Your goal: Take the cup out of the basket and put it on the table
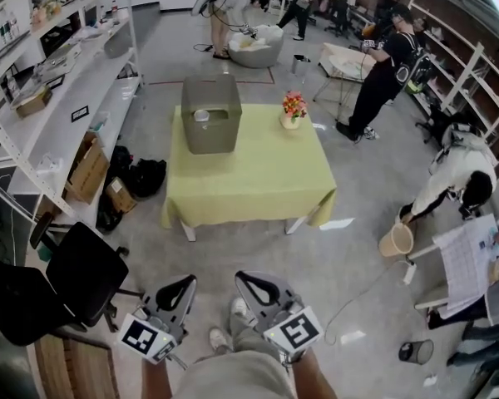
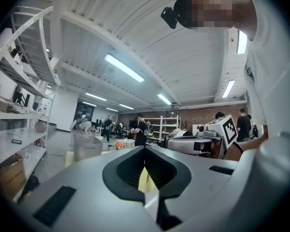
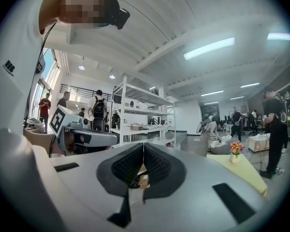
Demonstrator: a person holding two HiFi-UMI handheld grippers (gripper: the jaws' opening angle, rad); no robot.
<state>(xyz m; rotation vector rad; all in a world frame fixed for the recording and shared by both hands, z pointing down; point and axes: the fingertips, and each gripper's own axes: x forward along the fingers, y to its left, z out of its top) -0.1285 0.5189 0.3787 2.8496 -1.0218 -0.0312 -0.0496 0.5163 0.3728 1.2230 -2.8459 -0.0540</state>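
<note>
Carries left claw point(image 1: 189, 281) and right claw point(image 1: 241, 277) at six o'clock, each pinched together, empty; faces counter point(image 1: 249, 181) at twelve, cup point(image 1: 201, 115) inside basket point(image 1: 210, 98).

Table point(image 1: 258, 181) in yellow-green cloth, grey basket point(image 1: 210, 135) on it, flower vase point(image 1: 291, 120) beside

Grey floor point(image 1: 341, 273) all around me. White shelving point(image 1: 66, 81) runs along my left, with cardboard boxes point(image 1: 87, 169) at its foot and a black chair point(image 1: 87, 268) nearer. More shelves point(image 1: 474, 65) line the right side. Overhead is a pale ribbed ceiling point(image 2: 183, 57) with strip lights point(image 2: 124, 67), all lit. Brick wall point(image 2: 193, 117) far back. Tall windows point(image 3: 43, 81) on one side let daylight in.
</note>
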